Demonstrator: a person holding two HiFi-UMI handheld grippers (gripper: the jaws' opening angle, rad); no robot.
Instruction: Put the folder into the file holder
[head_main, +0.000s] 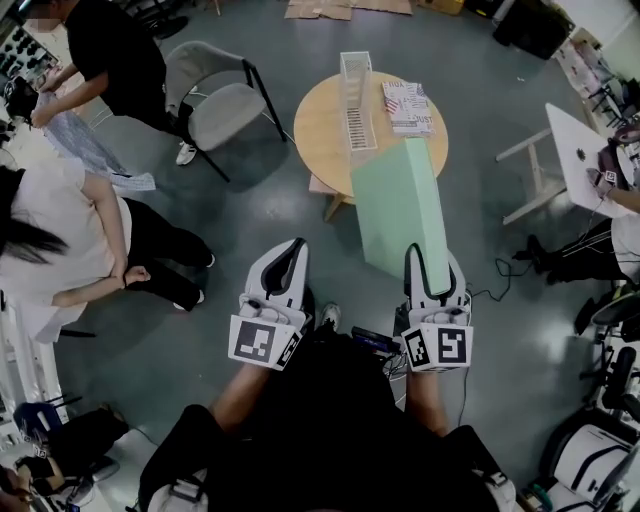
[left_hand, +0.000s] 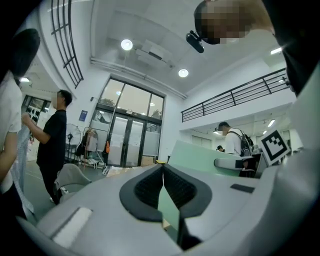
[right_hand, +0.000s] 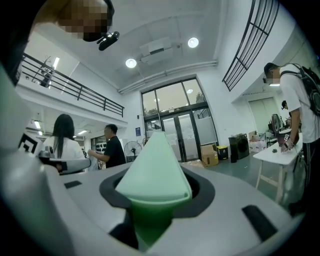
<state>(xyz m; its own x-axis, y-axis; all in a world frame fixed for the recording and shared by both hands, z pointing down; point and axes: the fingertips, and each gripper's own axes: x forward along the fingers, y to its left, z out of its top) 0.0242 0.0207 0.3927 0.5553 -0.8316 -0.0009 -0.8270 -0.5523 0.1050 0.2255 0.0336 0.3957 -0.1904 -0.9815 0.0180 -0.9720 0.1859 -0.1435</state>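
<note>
Between right gripper (head_main: 434, 262) fingers (right_hand: 202, 192): green folder (head_main: 400, 205), clamped by its near edge, upright. Ahead of them, on round counter (head_main: 320, 130), white file holder (head_main: 356, 100), apart from folder. Left gripper (head_main: 287, 256) fingers (left_hand: 145, 192) pressed together, empty.

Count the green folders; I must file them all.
1: the mint-green flat folder, clamped in the right gripper jaws, before the round wooden table. Others may be hidden.
</note>
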